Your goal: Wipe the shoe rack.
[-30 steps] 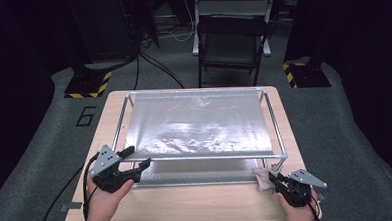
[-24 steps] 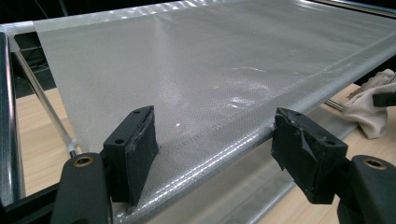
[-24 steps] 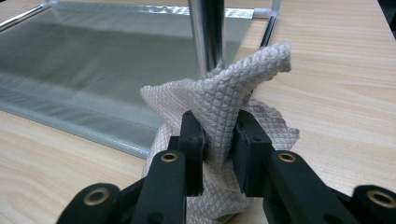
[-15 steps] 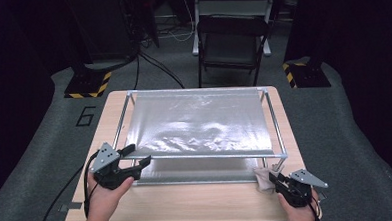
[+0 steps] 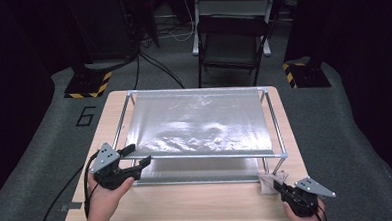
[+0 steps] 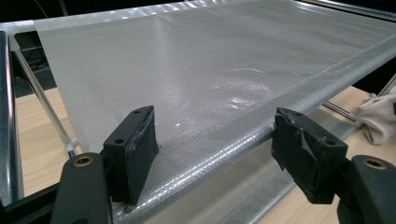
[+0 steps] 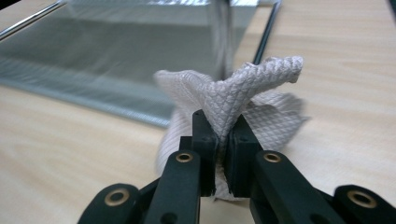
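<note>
A metal rod frame (image 5: 206, 155) stands on the wooden table (image 5: 188, 203) with a shiny translucent sheet (image 5: 199, 123) stretched across its top. My left gripper (image 5: 138, 162) is open at the frame's front left corner. In the left gripper view its jaws (image 6: 215, 149) stand wide apart, with the front edge of the sheet (image 6: 210, 70) running between them. My right gripper (image 5: 282, 187) is at the front right, shut on a bunched white textured cloth (image 5: 269, 180). Its jaws have just been closing. A fold of the cloth (image 7: 243, 98) is pinched between the pads of the right gripper (image 7: 223, 140).
A lower rail and sheet layer (image 5: 197, 179) lie under the frame near the table's front edge. A dark folding chair (image 5: 231, 44) stands behind the table. Yellow-black striped bases (image 5: 88, 87) sit on the grey floor at either side.
</note>
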Tool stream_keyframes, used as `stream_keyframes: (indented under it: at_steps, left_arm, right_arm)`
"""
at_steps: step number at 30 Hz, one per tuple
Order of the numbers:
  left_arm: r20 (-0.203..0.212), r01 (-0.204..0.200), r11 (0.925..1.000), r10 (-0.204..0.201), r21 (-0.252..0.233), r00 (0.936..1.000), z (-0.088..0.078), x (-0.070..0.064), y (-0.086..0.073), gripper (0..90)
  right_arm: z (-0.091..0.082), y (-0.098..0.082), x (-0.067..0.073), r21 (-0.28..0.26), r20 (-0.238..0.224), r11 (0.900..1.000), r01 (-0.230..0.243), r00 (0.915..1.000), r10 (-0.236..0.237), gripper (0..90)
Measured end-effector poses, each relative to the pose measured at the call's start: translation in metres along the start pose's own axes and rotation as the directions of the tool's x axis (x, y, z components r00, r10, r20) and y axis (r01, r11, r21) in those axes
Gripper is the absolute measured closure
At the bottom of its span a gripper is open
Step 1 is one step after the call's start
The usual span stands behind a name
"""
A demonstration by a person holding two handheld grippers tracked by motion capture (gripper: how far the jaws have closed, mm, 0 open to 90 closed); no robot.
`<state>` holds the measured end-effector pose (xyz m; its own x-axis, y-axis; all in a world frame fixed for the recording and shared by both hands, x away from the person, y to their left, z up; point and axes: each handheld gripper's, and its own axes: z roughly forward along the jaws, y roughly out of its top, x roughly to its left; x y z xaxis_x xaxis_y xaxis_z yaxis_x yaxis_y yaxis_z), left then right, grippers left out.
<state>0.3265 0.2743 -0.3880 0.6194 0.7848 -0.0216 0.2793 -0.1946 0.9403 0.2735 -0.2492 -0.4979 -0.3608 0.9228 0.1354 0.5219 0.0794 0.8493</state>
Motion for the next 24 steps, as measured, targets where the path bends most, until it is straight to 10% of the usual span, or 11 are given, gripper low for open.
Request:
stream_keyframes:
  at_steps: [10, 19, 24]
  left_arm:
    - [0.002, -0.005, 1.0, 0.005, 0.005, 1.0, 0.0, 0.0, 0.0, 30.9]
    - [0.002, -0.007, 1.0, 0.007, 0.005, 1.0, 0.0, 0.0, 0.0, 30.9]
    - [0.002, -0.008, 1.0, 0.008, 0.005, 1.0, 0.0, 0.0, 0.0, 30.9]
  right_arm:
    - [0.016, 0.022, 0.038, -0.06, -0.062, 0.994, 0.095, 0.9932, -0.099, 84.3]
    - [0.027, 0.047, 0.053, -0.174, -0.004, 0.977, 0.123, 0.9921, -0.125, 84.4]
    - [0.05, 0.038, 0.049, -0.092, 0.04, 0.985, 0.143, 0.9894, -0.14, 84.0]
